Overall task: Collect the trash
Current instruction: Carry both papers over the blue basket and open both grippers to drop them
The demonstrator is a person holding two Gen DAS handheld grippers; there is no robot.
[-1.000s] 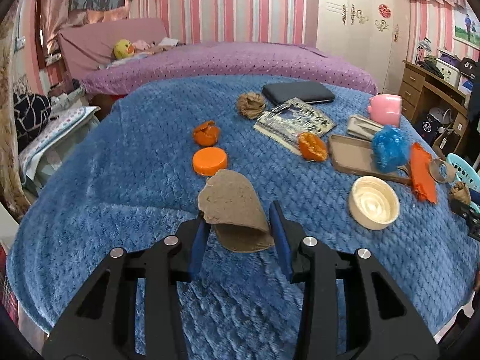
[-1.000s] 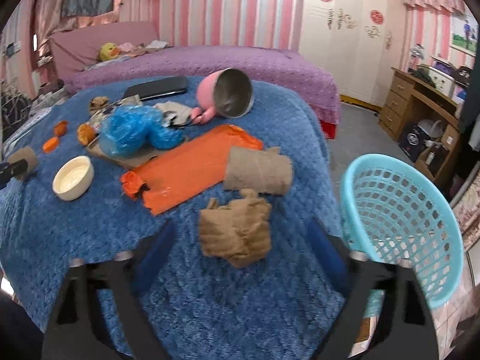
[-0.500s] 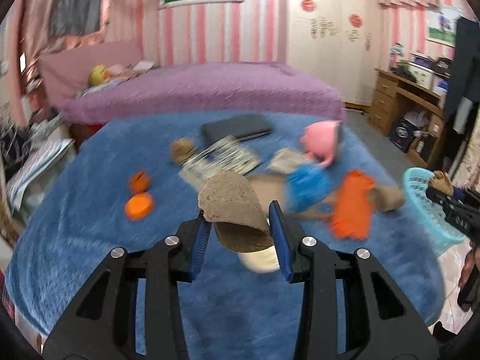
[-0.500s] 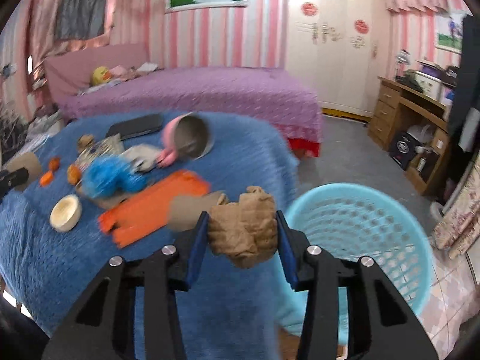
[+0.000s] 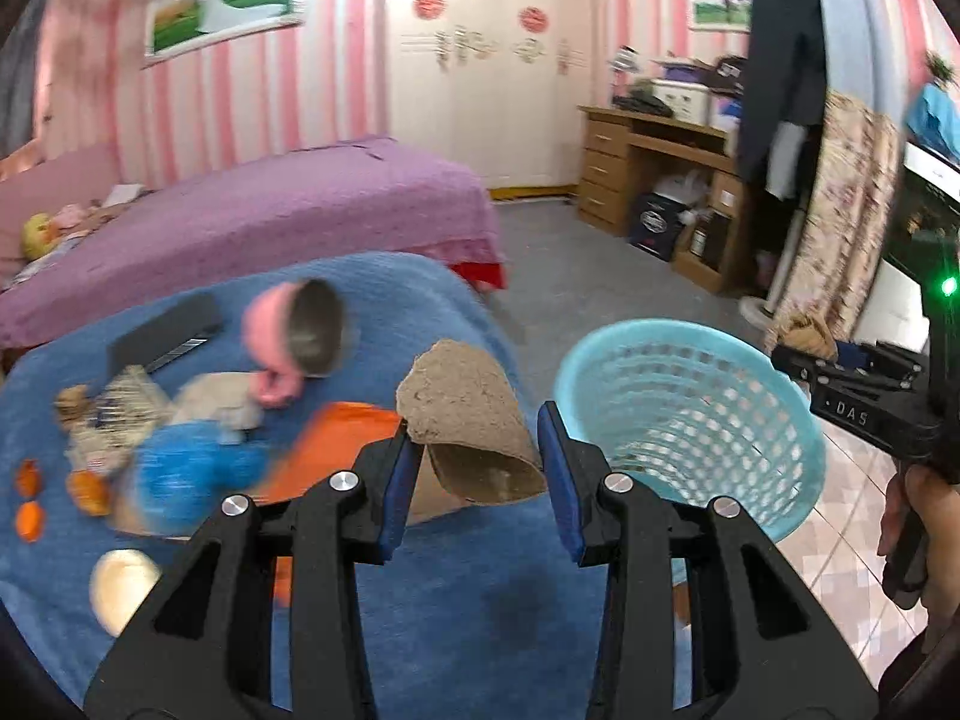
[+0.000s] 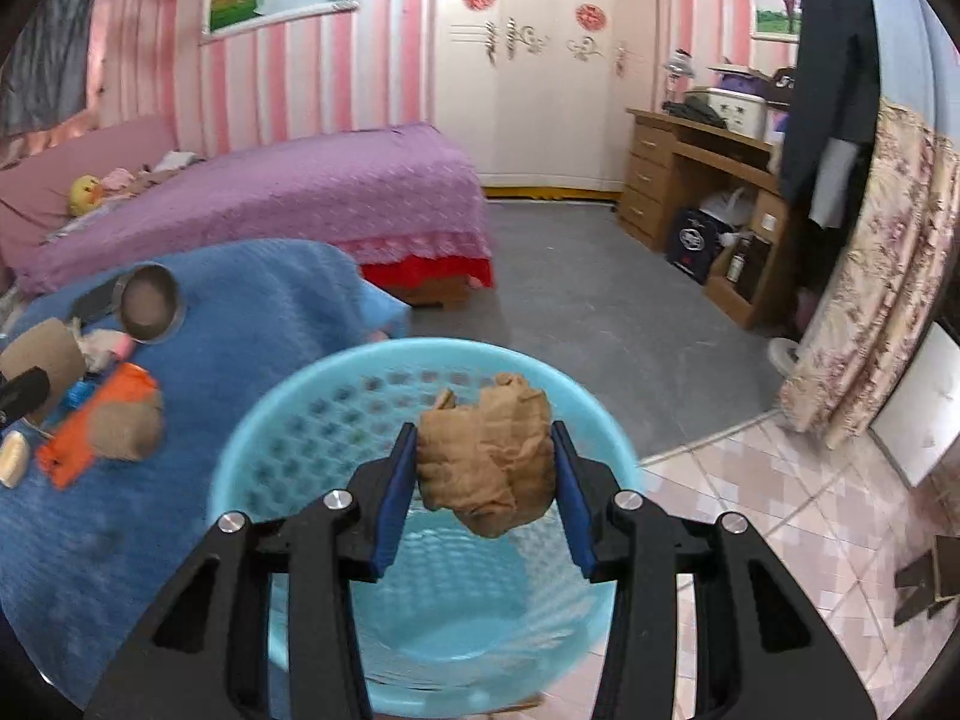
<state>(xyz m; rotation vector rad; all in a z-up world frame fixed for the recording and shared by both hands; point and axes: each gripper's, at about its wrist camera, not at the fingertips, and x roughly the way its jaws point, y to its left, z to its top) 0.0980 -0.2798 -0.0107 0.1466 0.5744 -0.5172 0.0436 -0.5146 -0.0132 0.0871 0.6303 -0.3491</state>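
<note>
1. Step in hand: carrying two pieces of trash to the basket (image 6: pixel 336 372), which stands on the floor just beside the blue-covered bench (image 5: pixel 456 618).
2. Right hand-held gripper (image 6: pixel 485 483): its jaws have just been closing and now clamp a crumpled brown paper wad (image 6: pixel 486 456) between the blue pads. The wad hangs over the basket's mouth, clear of the rim.
3. Left hand-held gripper (image 5: pixel 474 456): closed on a brown paper cone (image 5: pixel 465 414), pinched at its wide end. It is over the bench edge, short of the basket (image 5: pixel 690 414), which lies just to its right in that view.
4. Seen from the left wrist camera, the right hand-held gripper (image 5: pixel 804 354) sits at the far rim of the basket with a hand (image 5: pixel 924 516) on its grip.
5. Left on the bench: orange sheet (image 5: pixel 336 450), blue bag (image 5: pixel 186 474), pink cup (image 5: pixel 294 342), a small white bowl (image 5: pixel 123 588) and other scraps. The blur is heavy there, so which of these are trash I cannot say for sure.
6. Basket floor looks bare, though the mesh is blurred.
7. Next move, as I judge it: open the right jaws to drop the wad straight in, then bring the left across above the rim and release the cone. The cone is light and wide; it wants to be well over the opening before release, or it may catch the rim and fall to the floor.
</note>
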